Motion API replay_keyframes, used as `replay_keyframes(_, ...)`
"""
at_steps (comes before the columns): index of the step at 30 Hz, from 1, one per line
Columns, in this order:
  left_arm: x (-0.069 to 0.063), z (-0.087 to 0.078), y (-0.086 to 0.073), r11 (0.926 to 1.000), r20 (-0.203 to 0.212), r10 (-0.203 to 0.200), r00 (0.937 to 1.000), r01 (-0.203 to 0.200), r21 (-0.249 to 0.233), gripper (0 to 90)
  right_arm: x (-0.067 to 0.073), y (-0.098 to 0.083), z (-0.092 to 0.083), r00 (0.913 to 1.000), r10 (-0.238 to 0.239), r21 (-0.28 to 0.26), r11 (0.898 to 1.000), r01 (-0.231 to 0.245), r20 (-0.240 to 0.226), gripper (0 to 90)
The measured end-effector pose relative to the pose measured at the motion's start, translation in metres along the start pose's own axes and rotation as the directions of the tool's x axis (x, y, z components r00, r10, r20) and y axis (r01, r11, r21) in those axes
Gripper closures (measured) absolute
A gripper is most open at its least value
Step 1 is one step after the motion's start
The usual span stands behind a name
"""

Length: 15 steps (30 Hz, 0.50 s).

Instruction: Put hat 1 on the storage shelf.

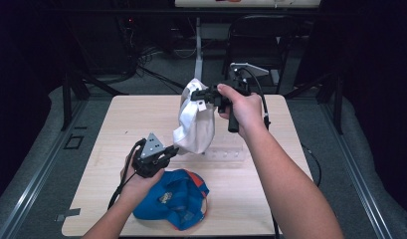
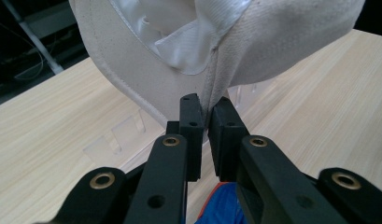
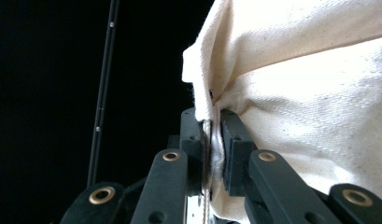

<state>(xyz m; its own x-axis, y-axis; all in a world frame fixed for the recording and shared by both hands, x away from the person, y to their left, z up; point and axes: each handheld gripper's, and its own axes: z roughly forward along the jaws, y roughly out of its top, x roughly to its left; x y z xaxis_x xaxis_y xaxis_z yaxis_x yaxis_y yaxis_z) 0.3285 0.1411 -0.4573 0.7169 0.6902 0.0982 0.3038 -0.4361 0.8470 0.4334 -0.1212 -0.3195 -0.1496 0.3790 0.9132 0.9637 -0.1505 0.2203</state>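
Note:
A white cap (image 1: 196,124) hangs in the air over the middle of the wooden table (image 1: 136,114). My right gripper (image 1: 196,94) is shut on the cap's upper edge; in the right gripper view the jaws (image 3: 211,114) pinch a seam of the cream cloth (image 3: 319,93). My left gripper (image 1: 172,149) comes in from below left and is shut on the cap's lower rim. In the left gripper view its pads (image 2: 205,105) clamp the fabric edge of the cap (image 2: 272,46), with the inner lining showing above. A blue cap (image 1: 176,199) lies on the table under my left hand.
A clear plastic holder (image 1: 226,153) lies on the table just behind and below the white cap, also seen as a clear piece (image 2: 118,135) in the left gripper view. Dark floor, cables and a chair frame (image 1: 255,40) lie beyond the table's far edge.

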Motion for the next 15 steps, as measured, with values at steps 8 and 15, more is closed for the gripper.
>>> replay_keyframes(8,0.01,0.005,0.0,0.9982,0.021,-0.06,0.998,0.06,0.003,85.1,-0.007,0.0,0.012,0.9997,0.008,0.009,1.0,-0.008,0.024,81.6)
replay_keyframes(15,0.015,0.009,-0.003,0.997,0.052,-0.077,0.9957,0.076,0.016,85.1,-0.016,0.0,0.019,0.9994,0.02,0.018,1.0,-0.021,0.028,81.6)
